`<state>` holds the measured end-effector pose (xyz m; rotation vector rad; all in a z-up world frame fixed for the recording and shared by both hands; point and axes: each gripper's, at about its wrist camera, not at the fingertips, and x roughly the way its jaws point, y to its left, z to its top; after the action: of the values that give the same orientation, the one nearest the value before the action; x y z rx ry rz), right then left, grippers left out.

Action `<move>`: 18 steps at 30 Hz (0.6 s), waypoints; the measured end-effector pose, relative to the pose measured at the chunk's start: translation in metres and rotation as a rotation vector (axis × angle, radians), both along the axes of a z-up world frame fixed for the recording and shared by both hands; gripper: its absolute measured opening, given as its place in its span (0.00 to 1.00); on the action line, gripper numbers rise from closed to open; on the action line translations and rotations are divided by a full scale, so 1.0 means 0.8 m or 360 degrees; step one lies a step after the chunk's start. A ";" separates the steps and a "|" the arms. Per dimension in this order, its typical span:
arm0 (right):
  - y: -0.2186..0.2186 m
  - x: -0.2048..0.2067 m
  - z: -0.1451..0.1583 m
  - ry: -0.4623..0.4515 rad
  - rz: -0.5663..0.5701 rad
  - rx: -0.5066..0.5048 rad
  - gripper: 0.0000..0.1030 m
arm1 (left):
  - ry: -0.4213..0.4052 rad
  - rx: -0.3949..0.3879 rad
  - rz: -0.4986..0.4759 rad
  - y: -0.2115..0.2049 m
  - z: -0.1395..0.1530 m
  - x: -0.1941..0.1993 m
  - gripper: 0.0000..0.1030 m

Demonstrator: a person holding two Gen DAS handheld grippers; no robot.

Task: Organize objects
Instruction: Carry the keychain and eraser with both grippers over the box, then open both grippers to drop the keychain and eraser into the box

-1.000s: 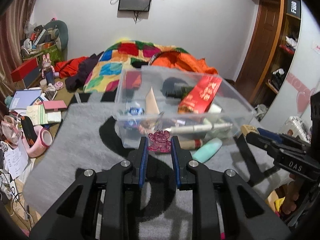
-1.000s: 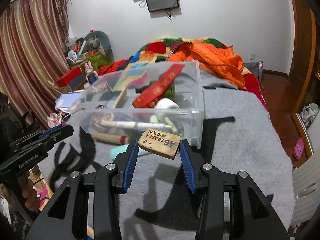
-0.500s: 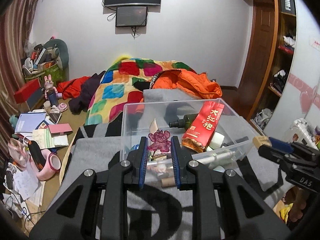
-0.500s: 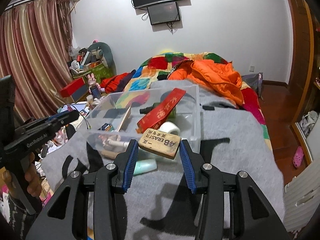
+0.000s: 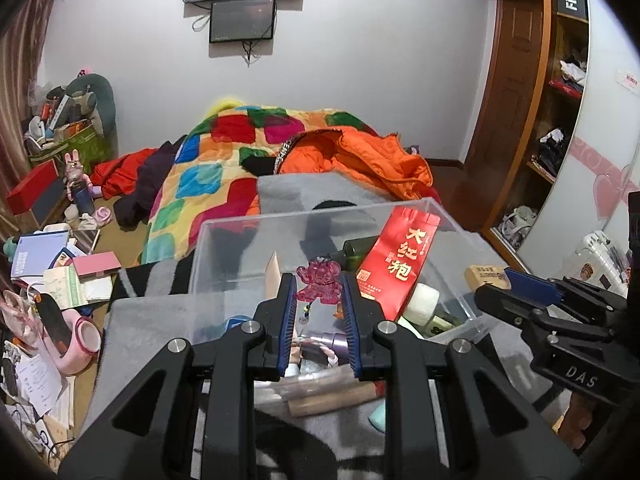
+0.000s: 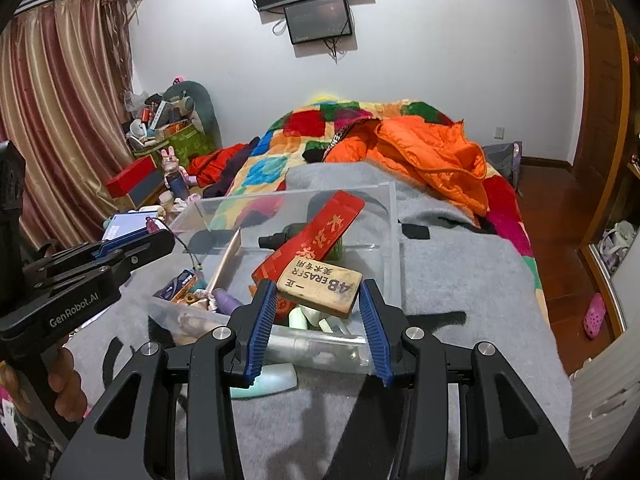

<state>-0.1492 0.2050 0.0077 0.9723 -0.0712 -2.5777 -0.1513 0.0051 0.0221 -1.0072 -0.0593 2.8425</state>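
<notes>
A clear plastic bin (image 5: 224, 264) (image 6: 394, 240) sits on a grey blanket and holds a red tea packet (image 5: 400, 256) (image 6: 316, 236), a dark bottle, tubes and other small things. My left gripper (image 5: 318, 292) is shut on a pink translucent charm (image 5: 320, 282), held above the bin's near side. My right gripper (image 6: 318, 296) is shut on a tan 4B eraser (image 6: 320, 286) over the bin's near right part. In the left wrist view the right gripper (image 5: 496, 278) shows at the right with the eraser (image 5: 486, 276). The left gripper (image 6: 156, 236) enters the right wrist view from the left.
A mint green tube (image 6: 266, 380) lies on the grey blanket (image 6: 460, 280) in front of the bin. Behind it are a patchwork quilt (image 5: 224, 160) and an orange jacket (image 6: 432, 152). Books and clutter (image 5: 60, 276) cover the floor at left. A wardrobe (image 5: 560, 120) stands at right.
Both grippers rose and moved forward from in front of the bin to above its near side, each still holding its item. The bin now sits lower in both views.
</notes>
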 end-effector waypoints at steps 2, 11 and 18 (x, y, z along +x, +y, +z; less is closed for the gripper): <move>-0.003 -0.005 -0.006 -0.0025 0.0001 0.0001 0.38 | -0.0037 0.0011 -0.0006 0.001 -0.009 -0.008 0.21; -0.013 -0.006 -0.016 -0.0018 -0.0003 0.0051 0.39 | -0.0181 0.0035 -0.0084 0.012 -0.042 -0.018 0.24; -0.011 0.000 -0.013 -0.0020 -0.0004 0.0030 0.47 | -0.0130 0.0017 -0.0069 0.008 -0.033 -0.001 0.43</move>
<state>-0.1489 0.1963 -0.0029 0.9961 -0.0518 -2.5790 -0.1524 0.0114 -0.0046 -1.1083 -0.0596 2.7588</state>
